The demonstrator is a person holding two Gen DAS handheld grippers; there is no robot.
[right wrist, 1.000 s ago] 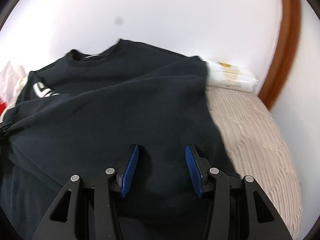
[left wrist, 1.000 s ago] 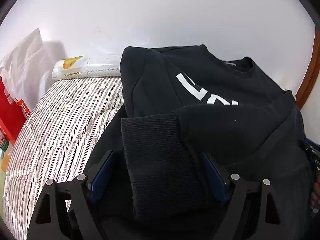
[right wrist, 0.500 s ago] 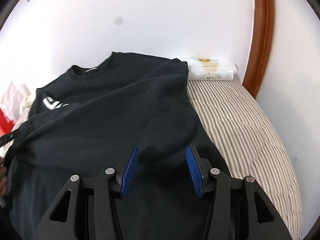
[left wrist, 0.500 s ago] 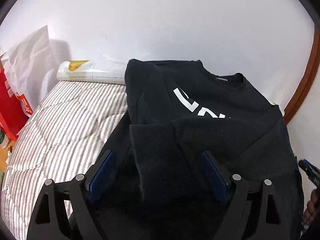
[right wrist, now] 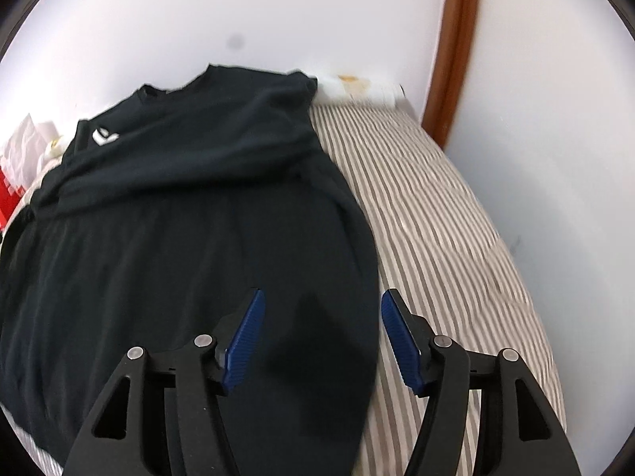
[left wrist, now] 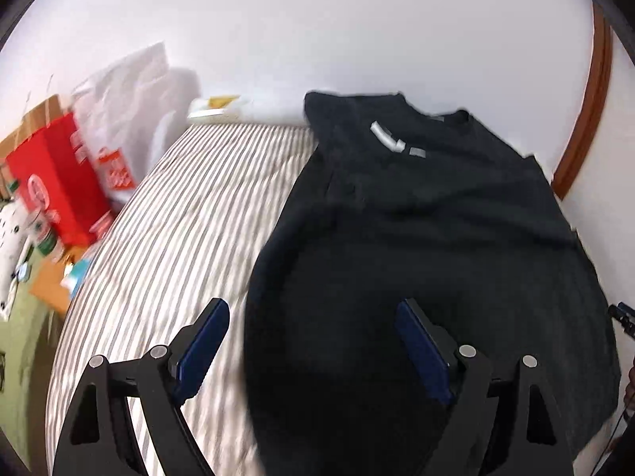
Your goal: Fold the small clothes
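Note:
A black sweatshirt (left wrist: 428, 238) with a white logo lies flat on a striped bed, both sleeves folded in across the body. It also shows in the right wrist view (right wrist: 190, 238). My left gripper (left wrist: 313, 341) is open and empty, hovering over the sweatshirt's lower left edge. My right gripper (right wrist: 321, 333) is open and empty, hovering over the sweatshirt's lower right edge. The neckline lies at the far end by the wall.
The striped bedspread (left wrist: 170, 246) extends left of the garment and also right of it (right wrist: 436, 238). A red box (left wrist: 55, 182) and white bags (left wrist: 131, 99) stand at the far left. A white packet (right wrist: 361, 87) lies by the wall. A brown door frame (right wrist: 452, 47) stands at the right.
Both grippers have pulled back and up from the sweatshirt. The left gripper has let go of the ribbed cuff, and the right gripper has opened wider; the sleeves now lie folded on the body.

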